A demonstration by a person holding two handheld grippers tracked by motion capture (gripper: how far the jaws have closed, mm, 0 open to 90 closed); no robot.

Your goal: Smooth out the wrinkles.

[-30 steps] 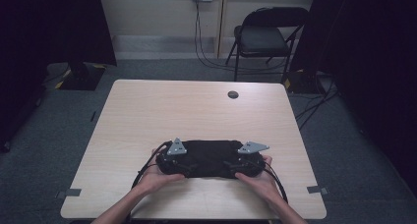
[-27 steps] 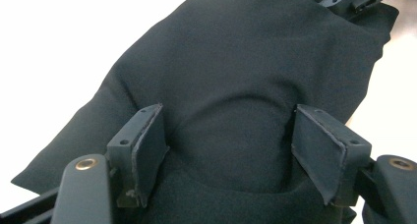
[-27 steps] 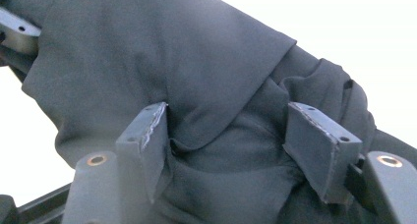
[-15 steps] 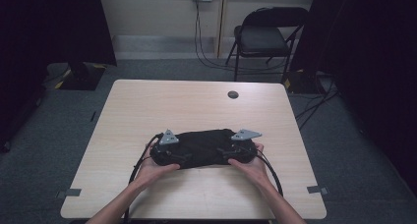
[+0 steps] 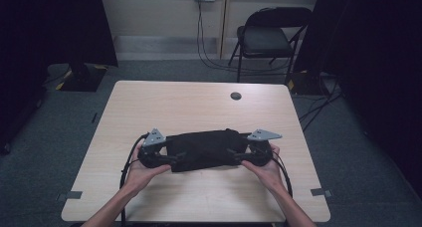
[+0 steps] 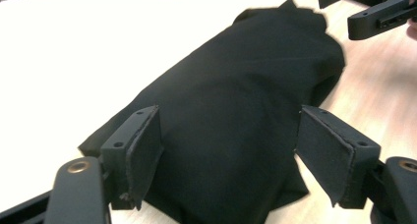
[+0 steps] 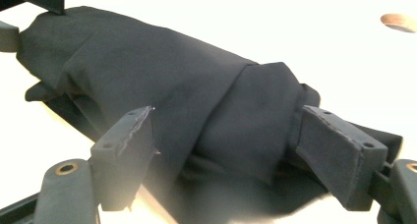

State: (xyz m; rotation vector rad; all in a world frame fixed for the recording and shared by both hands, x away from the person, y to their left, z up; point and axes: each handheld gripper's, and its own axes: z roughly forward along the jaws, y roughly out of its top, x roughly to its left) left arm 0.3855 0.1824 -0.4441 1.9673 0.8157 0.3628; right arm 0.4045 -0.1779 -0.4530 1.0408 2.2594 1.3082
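Lying folded on the near half of one pale table (image 5: 149,102): one black cloth (image 5: 204,150), bunched lengthwise. Flanking its two ends: two grippers. Left gripper (image 6: 223,150) spreading wide astride the bundle, pads off it. Right gripper (image 7: 231,150) just been opening, now spread, cloth between, ungripped. Standing beyond: one folding chair (image 5: 271,35).

We see a light wooden table (image 5: 199,107) on grey carpet (image 5: 348,152). Behind it, a black folding chair (image 5: 268,35) stands by the pale wall (image 5: 159,13). Dark curtains (image 5: 59,23) hang on both sides.

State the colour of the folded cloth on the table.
Plain black, no pattern; the cloth shows best in the left gripper view.
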